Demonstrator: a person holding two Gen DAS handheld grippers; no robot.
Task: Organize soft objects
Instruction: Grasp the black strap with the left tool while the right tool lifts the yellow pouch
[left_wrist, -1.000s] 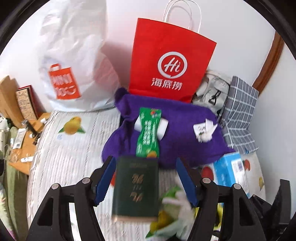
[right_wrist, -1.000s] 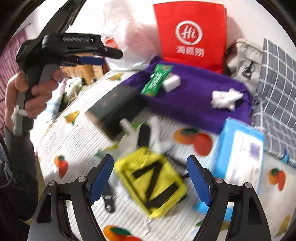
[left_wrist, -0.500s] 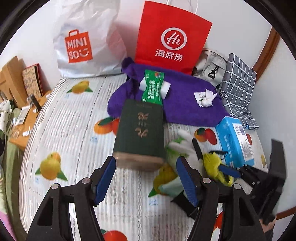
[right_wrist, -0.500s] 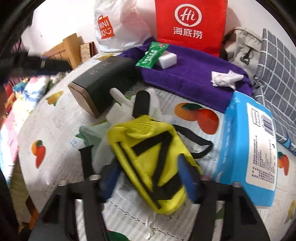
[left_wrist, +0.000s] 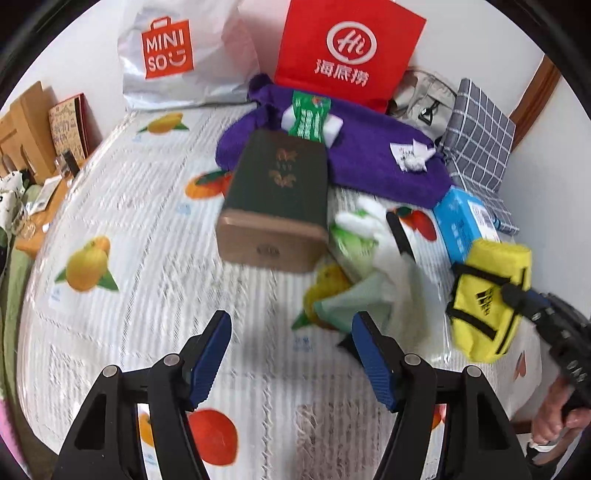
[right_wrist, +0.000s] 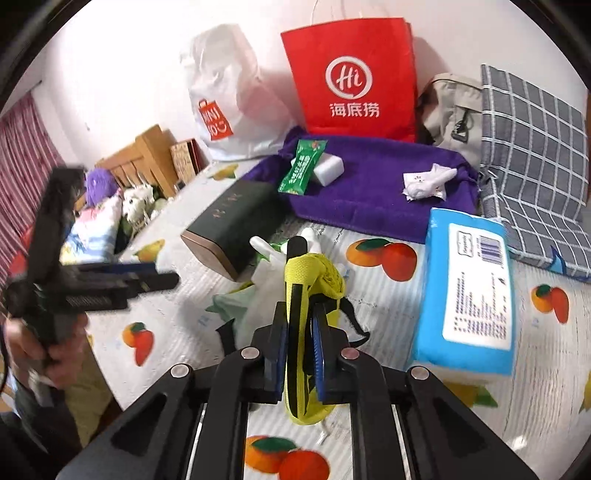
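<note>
The right gripper (right_wrist: 300, 345) pinches the yellow pouch (right_wrist: 308, 291) at lower centre of the frame (black straps dangling). The left gripper (left_wrist: 291, 354) gapes wide, holding nothing, below the green box (left_wrist: 279, 192).

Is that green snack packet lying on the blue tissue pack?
No, the green snack packet lies on the purple cloth, well apart from the blue tissue pack.

Towel (right_wrist: 373, 184) lies at the bed's (left_wrist: 147, 229) far edge, box (right_wrist: 236, 225) before it, tissue pack (right_wrist: 469, 291) right
</note>
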